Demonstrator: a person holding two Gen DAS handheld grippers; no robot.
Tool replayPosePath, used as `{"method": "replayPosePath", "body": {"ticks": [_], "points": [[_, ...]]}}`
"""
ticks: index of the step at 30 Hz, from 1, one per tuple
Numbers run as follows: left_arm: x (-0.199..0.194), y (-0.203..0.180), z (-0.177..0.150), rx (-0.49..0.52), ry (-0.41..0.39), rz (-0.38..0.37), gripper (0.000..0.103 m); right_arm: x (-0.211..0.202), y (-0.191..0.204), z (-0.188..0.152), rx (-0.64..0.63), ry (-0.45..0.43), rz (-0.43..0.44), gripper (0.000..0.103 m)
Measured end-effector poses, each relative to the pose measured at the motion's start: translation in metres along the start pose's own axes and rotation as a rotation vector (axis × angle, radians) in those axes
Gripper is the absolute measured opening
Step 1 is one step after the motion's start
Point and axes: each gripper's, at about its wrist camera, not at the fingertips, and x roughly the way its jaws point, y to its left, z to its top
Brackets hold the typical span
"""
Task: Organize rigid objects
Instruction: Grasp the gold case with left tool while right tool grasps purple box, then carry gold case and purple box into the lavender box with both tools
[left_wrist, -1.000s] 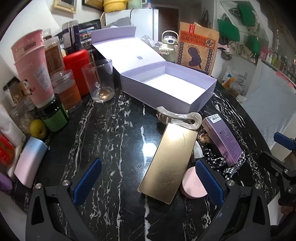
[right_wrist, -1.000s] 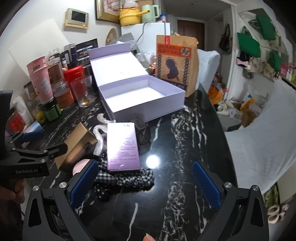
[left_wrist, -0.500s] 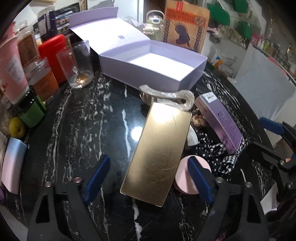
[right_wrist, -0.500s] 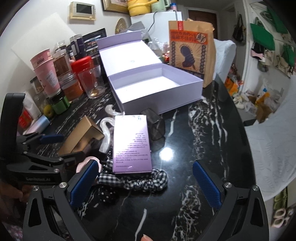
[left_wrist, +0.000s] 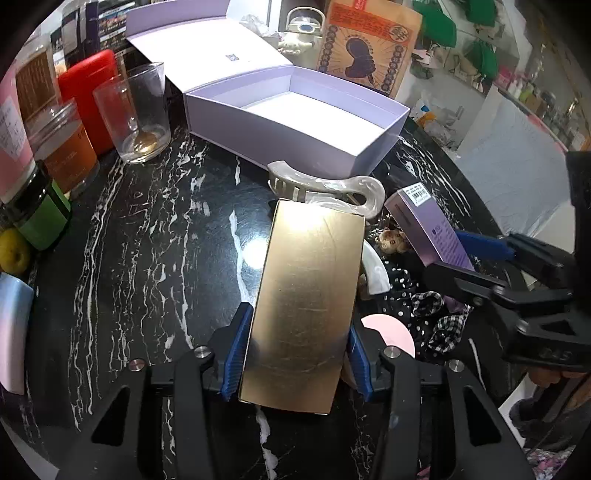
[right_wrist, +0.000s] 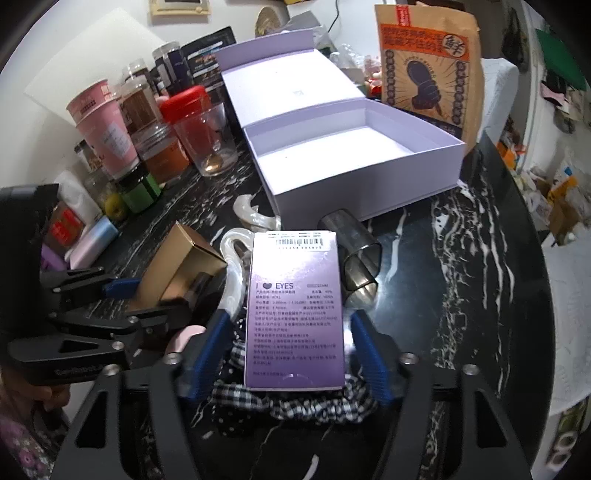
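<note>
The left gripper (left_wrist: 297, 360) has just closed and pinches the gold box (left_wrist: 308, 302) lying on the black table (left_wrist: 155, 251). The right gripper (right_wrist: 290, 345), closing, straddles the purple box (right_wrist: 295, 314) atop scrunchies (right_wrist: 295, 402), pads not visibly pressing. Beyond stands the open lavender box (right_wrist: 369, 184).

A long gold box (left_wrist: 310, 302) lies flat on the black marbled table (left_wrist: 147, 240), its far end against a pearly hair claw (left_wrist: 328, 186); a purple carton (right_wrist: 295, 310) rests tilted on checked scrunchies (right_wrist: 295, 402); the open lilac box (right_wrist: 354, 162) stands empty toward the far edge
</note>
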Motion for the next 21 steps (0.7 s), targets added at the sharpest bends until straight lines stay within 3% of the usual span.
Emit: {"method": "replayPosePath", "body": {"ticks": [2, 21], "points": [[0.0, 0.004, 0.002, -0.016, 0.005, -0.013, 0.047, 0.003, -0.001, 0.001, 0.004, 0.005, -0.007, 0.05], [-0.012, 0.023, 0.02, -0.077, -0.012, -0.022, 0.043, -0.011, 0.002, 0.021, 0.005, -0.017, 0.051, 0.05]]}}
